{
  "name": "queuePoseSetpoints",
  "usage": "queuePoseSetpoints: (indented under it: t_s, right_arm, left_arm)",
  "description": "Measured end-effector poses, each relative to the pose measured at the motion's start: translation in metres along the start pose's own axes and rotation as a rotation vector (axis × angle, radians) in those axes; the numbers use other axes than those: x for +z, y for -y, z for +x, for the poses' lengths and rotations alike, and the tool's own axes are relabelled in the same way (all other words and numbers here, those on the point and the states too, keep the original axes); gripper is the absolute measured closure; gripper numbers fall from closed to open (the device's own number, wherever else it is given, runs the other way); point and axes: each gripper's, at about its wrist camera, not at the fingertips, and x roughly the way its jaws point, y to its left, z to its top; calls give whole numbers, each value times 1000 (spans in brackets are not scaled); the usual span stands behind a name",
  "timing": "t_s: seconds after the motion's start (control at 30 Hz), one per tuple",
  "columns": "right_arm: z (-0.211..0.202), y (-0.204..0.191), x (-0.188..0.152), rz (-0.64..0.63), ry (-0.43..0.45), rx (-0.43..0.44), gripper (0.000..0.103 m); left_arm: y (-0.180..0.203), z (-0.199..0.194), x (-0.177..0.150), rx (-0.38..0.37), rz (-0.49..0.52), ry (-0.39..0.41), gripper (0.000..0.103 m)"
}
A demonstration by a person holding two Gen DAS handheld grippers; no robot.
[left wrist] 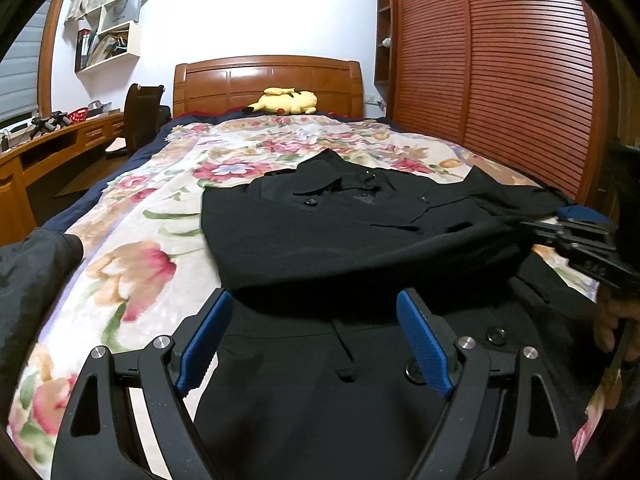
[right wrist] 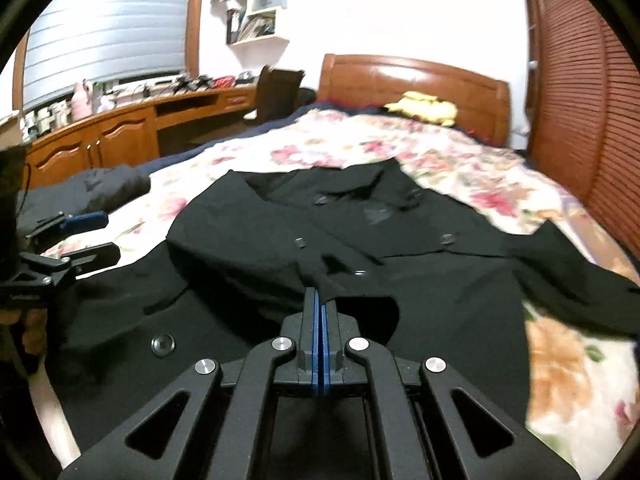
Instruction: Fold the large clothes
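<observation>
the black coat (right wrist: 256, 240) is lying limp and heavy on the bed (right wrist: 460, 160), best pinched at edges; right claw (right wrist: 320, 300) is clamping a fold, left claw (left wrist: 316, 320) is gaping empty.

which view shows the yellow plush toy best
The left wrist view: the yellow plush toy lies sharp and near centre against the wooden headboard. The right wrist view shows it smaller, blurred and off to the right.
</observation>
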Motion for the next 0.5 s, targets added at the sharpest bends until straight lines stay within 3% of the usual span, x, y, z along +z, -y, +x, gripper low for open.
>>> queuePoseSetpoints:
  t_s: [0.27, 0.5]
  right_arm:
    - [-40, -6, -34, 34, 17, -132, 102]
    - [-61, -27, -41, 22, -57, -128, 102]
  left_arm:
    - [-5, 2, 3, -26, -26, 4, 18]
    - [-3, 2, 4, -51, -45, 6, 18]
